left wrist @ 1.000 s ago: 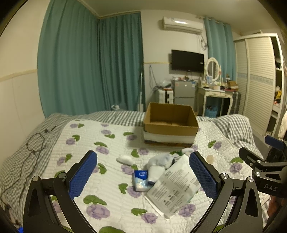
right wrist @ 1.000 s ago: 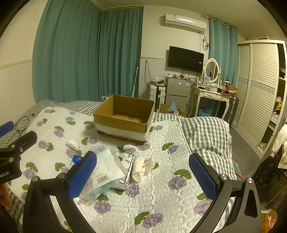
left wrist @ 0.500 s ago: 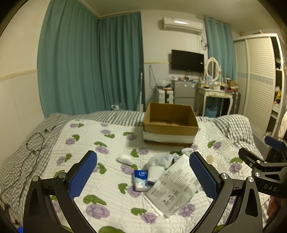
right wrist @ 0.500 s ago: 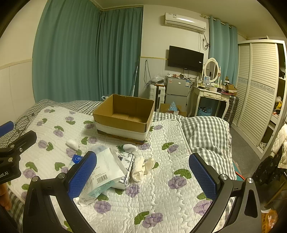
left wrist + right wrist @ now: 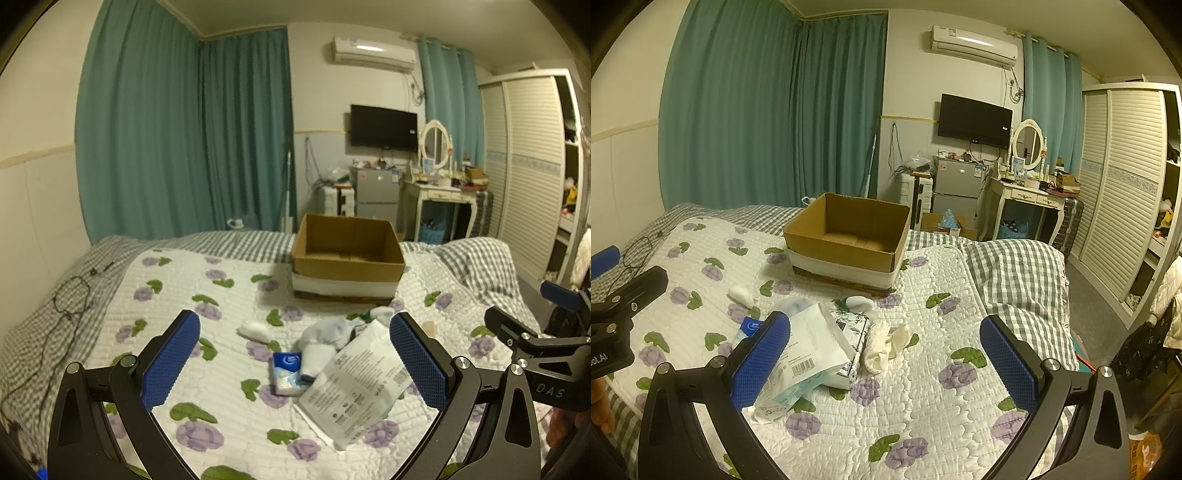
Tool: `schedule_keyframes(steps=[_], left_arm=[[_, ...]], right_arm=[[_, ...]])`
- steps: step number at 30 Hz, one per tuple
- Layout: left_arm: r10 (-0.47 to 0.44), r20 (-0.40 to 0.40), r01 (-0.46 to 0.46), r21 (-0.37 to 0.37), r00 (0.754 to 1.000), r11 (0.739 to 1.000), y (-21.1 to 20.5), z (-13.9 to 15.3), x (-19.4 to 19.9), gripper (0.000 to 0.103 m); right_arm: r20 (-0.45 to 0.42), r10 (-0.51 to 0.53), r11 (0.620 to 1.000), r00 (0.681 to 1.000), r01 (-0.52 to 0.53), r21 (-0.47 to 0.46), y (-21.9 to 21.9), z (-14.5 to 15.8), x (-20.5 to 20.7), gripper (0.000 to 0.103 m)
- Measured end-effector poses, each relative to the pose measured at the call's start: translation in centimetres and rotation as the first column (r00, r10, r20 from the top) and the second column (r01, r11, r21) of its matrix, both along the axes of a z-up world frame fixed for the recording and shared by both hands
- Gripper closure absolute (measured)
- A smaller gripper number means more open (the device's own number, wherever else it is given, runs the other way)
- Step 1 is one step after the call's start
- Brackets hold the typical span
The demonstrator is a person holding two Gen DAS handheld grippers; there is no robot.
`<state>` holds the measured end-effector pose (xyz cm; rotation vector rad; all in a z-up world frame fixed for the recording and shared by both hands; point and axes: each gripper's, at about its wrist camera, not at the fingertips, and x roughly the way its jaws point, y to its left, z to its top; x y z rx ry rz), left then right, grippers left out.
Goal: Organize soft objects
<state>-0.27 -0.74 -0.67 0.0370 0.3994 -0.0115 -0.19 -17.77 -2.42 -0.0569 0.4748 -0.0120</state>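
Observation:
An open, empty cardboard box (image 5: 347, 254) (image 5: 849, 240) stands on the quilted bed. In front of it lies a pile of soft things: a white plastic pack (image 5: 354, 384) (image 5: 809, 350), a small blue tissue pack (image 5: 286, 373) (image 5: 748, 328), white socks (image 5: 327, 336), a cream cloth (image 5: 886, 345), a patterned pack (image 5: 853, 332) and a white cotton wad (image 5: 255, 328) (image 5: 740, 293). My left gripper (image 5: 295, 358) is open and empty, above the bed short of the pile. My right gripper (image 5: 886, 358) is open and empty, to the right of the pile.
A black cable (image 5: 70, 302) lies on the bed's left side. A checked pillow (image 5: 1015, 280) lies at the right. A dresser with mirror (image 5: 1027, 184), a small fridge (image 5: 955, 188) and a wardrobe (image 5: 1126, 192) stand beyond the bed.

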Motion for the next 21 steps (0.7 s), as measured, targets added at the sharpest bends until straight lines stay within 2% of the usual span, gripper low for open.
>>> schedule_keyframes(steps=[14, 18, 21], left_arm=[[-0.026, 0.009, 0.026, -0.013, 1.000, 1.000, -0.6, 1.2, -0.1, 0.000], [-0.035, -0.030, 0.035, -0.012, 0.999, 0.999, -1.4, 0.5, 0.9, 0.000], [-0.044, -0.103, 0.042, -0.020, 0.994, 0.999, -2.2, -1.6, 2.3, 0.000]], right_arm=[[0.002, -0.001, 1.000, 1.000, 0.001, 0.000, -0.4, 0.5, -0.3, 0.000], [-0.006, 0.001, 1.000, 1.000, -0.002, -0.012, -0.7, 1.2, -0.3, 0.000], [-0.049, 0.008, 0.998, 0.999, -0.010, -0.056, -1.0, 0.9, 0.4, 0.000]])
